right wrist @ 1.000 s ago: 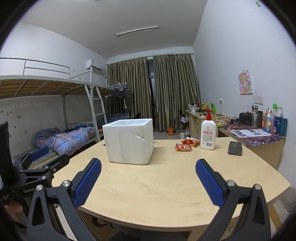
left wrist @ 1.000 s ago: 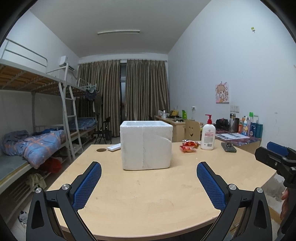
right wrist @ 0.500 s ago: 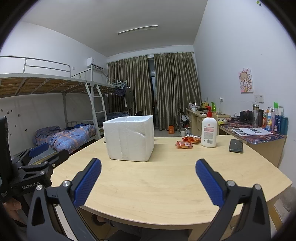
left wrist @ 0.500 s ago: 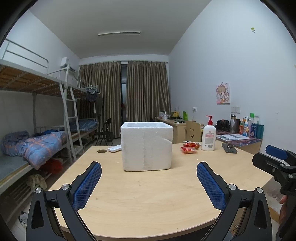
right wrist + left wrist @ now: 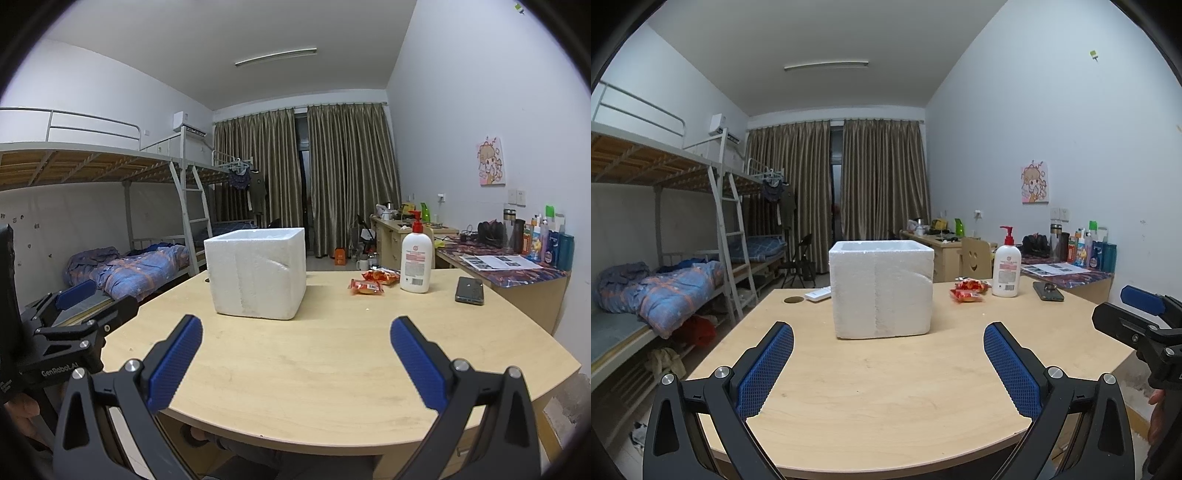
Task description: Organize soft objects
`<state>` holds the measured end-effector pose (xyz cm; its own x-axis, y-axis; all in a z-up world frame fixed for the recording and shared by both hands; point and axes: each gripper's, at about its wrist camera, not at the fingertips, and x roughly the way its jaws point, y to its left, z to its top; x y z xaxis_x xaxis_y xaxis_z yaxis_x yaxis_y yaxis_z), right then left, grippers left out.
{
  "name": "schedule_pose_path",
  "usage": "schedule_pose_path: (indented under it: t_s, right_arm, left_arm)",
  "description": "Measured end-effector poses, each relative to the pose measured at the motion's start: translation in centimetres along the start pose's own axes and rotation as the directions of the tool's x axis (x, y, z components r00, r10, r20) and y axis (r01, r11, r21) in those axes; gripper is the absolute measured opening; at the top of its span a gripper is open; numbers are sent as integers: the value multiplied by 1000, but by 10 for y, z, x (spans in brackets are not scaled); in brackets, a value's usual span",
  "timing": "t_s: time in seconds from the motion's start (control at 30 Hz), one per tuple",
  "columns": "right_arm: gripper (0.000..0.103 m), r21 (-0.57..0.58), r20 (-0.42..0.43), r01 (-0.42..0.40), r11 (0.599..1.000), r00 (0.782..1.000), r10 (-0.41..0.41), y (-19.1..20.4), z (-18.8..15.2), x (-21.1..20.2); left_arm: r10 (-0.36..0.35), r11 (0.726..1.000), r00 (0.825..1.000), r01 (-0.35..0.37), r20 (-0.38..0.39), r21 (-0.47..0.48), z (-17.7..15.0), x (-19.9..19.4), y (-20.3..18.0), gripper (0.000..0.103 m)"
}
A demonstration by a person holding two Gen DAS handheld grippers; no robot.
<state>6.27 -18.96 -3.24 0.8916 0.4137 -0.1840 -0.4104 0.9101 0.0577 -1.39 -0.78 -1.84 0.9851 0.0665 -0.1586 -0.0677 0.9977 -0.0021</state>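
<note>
A white foam box (image 5: 881, 288) stands open-topped on the wooden table (image 5: 886, 387); it also shows in the right wrist view (image 5: 256, 272). Two red snack packets (image 5: 968, 290) lie to its right, also in the right wrist view (image 5: 373, 282). My left gripper (image 5: 888, 365) is open and empty, over the table's near edge in front of the box. My right gripper (image 5: 295, 362) is open and empty, over the near edge too. Each gripper shows at the edge of the other's view.
A white pump bottle (image 5: 416, 260) and a dark phone (image 5: 469, 290) sit at the right of the table. A white remote (image 5: 819, 294) and a round cable hole (image 5: 793, 300) lie behind the box. A bunk bed (image 5: 665, 280) stands left, a cluttered desk (image 5: 513, 264) right.
Both views have sunk slightly and tilted up a little; the box and bottle sit a bit lower in frame. Both grippers stay open and empty.
</note>
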Motion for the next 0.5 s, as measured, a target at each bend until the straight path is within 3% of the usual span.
schedule_pose_path:
  t_s: [0.5]
  right_arm:
    - [103,-2,-7,0,1000,1000,0,0,0,1]
  left_arm:
    - [-5,1000,1000,5,-7,11,-3,-1,0,103]
